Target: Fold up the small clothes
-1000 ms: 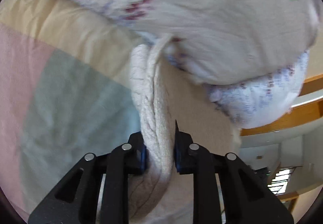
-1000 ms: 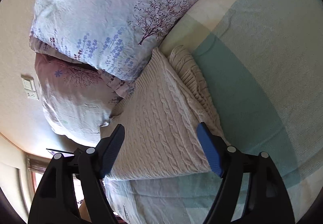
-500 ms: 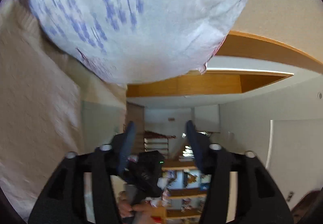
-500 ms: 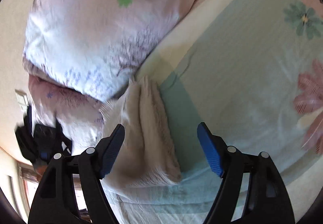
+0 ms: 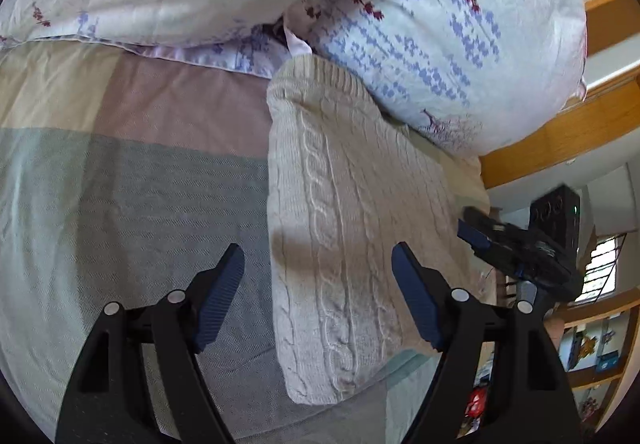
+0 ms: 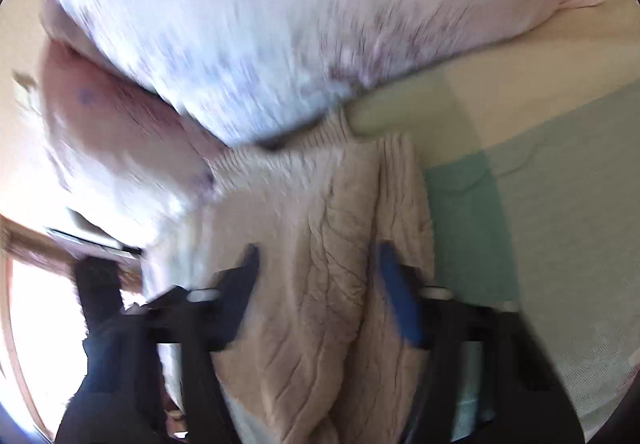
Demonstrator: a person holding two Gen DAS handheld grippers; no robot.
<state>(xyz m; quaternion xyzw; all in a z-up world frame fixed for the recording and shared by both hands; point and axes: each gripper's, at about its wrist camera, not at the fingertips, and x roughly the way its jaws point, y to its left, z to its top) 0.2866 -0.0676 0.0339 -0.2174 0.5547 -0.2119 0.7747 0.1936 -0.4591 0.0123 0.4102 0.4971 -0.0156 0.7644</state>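
Observation:
A cream cable-knit sweater (image 5: 344, 228) lies folded on the bed, its far end against the pillows. My left gripper (image 5: 318, 284) is open and empty, hovering over the sweater's near part. In the blurred right wrist view the sweater (image 6: 320, 284) fills the space between the fingers of my right gripper (image 6: 316, 276), which is open around it; a fold ridge runs up beside the blue right finger pad (image 6: 394, 284). The right gripper also shows in the left wrist view (image 5: 520, 244) beyond the sweater's right edge.
Two floral pillows (image 5: 440, 24) lie at the head of the bed. The bedspread (image 5: 120, 204) has green, pink and yellow blocks. A wooden headboard (image 5: 560, 136) and room shelves (image 5: 592, 344) are at the right.
My left gripper let go of the sweater, opened, swung away and came back over it. My right gripper has moved in over the folded sweater, still open.

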